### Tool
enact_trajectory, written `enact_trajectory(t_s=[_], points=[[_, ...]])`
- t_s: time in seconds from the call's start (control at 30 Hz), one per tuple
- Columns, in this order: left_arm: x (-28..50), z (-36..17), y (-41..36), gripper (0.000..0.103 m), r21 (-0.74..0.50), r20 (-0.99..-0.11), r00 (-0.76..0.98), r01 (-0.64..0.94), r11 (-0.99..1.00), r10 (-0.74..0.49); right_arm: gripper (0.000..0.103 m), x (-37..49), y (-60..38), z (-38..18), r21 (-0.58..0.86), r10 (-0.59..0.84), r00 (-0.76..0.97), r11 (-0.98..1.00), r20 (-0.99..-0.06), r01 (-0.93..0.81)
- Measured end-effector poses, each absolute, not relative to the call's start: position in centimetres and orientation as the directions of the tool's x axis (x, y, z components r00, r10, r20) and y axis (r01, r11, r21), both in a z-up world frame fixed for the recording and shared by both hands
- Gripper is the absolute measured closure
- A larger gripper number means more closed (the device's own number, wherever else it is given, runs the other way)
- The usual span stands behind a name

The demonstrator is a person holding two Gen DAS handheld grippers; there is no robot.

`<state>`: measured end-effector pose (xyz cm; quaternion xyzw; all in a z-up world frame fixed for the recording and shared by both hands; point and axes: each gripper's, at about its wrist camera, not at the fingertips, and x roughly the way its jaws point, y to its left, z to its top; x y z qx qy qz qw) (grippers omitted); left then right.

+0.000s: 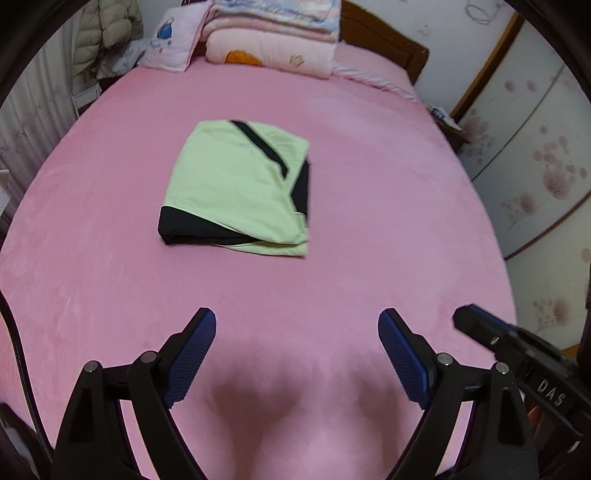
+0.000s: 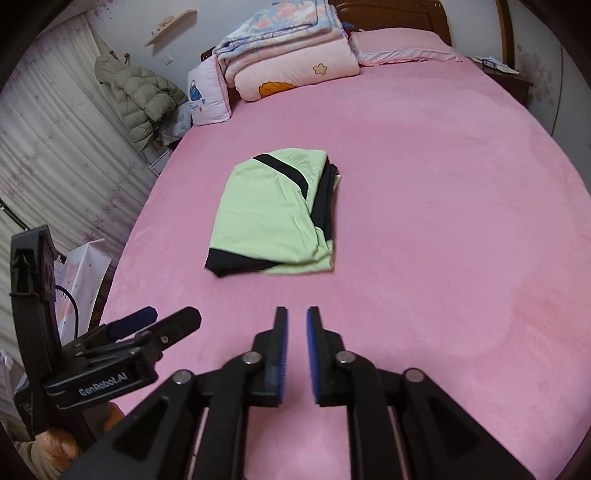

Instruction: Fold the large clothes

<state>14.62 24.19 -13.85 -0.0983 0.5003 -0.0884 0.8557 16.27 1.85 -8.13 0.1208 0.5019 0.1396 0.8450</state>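
A light green garment (image 1: 232, 184) with black trim lies folded into a compact rectangle in the middle of the pink bed (image 1: 388, 229); the right wrist view shows the garment (image 2: 273, 214) too, left of the middle of the bed (image 2: 443, 221). My left gripper (image 1: 296, 317) hovers above the near part of the bed, well short of the garment, wide open and empty. My right gripper (image 2: 297, 312) also hangs short of the garment, its blue pads a narrow gap apart with nothing between them. Each gripper shows at the edge of the other's view: right gripper (image 1: 480, 325), left gripper (image 2: 159, 321).
Folded quilts (image 1: 273, 33) and a pink pillow (image 1: 173, 37) are stacked at the wooden headboard. A beige puffer jacket (image 2: 144, 96) hangs by the curtain (image 2: 55, 147) left of the bed. A flowered wardrobe door (image 1: 535, 166) and a nightstand (image 2: 506, 77) stand on the right. A paper bag (image 2: 81, 273) sits by the bed's left side.
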Motion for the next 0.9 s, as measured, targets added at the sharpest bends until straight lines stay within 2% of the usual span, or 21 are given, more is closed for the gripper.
enact_trajectory(t_s=[0.07, 0.3, 0.37, 0.43, 0.5, 0.53, 0.77, 0.9], points=[[12.1, -11.8, 22.9, 0.014, -0.24, -0.834, 0.498, 0.058, 0.969, -0.236, 0.078, 14.1, 0.7, -6.8, 0.342, 0.356, 0.459, 0.932, -0.814, -0.118], [4.5, -7.4, 19.4, 0.014, -0.164, -0.814, 0.554, 0.072, 0.984, -0.177, 0.077, 6.9, -1.7, -2.8, 0.316, 0.356, 0.474, 0.934, -0.805, -0.164], [2.5, -6.8, 18.5, 0.01, -0.14, -0.812, 0.564, 0.062, 0.988, -0.151, 0.076, 5.0, -2.1, -2.0, 0.296, 0.345, 0.483, 0.939, -0.805, -0.178], [1.1, -6.5, 18.0, 0.004, -0.129, -0.807, 0.574, 0.057, 0.99, -0.138, 0.071, 3.2, -2.6, -1.4, 0.277, 0.332, 0.495, 0.943, -0.803, -0.183], [0.1, -6.5, 17.5, 0.004, -0.117, -0.803, 0.582, 0.056, 0.992, -0.127, 0.061, 1.7, -3.1, -1.0, 0.261, 0.315, 0.512, 0.949, -0.799, -0.176], [-0.3, -6.5, 17.3, 0.004, -0.111, -0.802, 0.584, 0.056, 0.992, -0.123, 0.06, 1.2, -3.4, -0.8, 0.259, 0.31, 0.522, 0.951, -0.795, -0.169], [-3.1, -6.4, 15.7, 0.004, -0.079, -0.795, 0.599, 0.052, 0.996, -0.094, 0.059, -1.9, -4.8, -0.1, 0.206, 0.249, 0.575, 0.969, -0.78, -0.14], [-4.1, -6.2, 14.9, 0.004, -0.07, -0.791, 0.606, 0.051, 0.996, -0.087, 0.059, -2.6, -6.1, 0.1, 0.232, 0.256, 0.584, 0.966, -0.77, -0.118]])
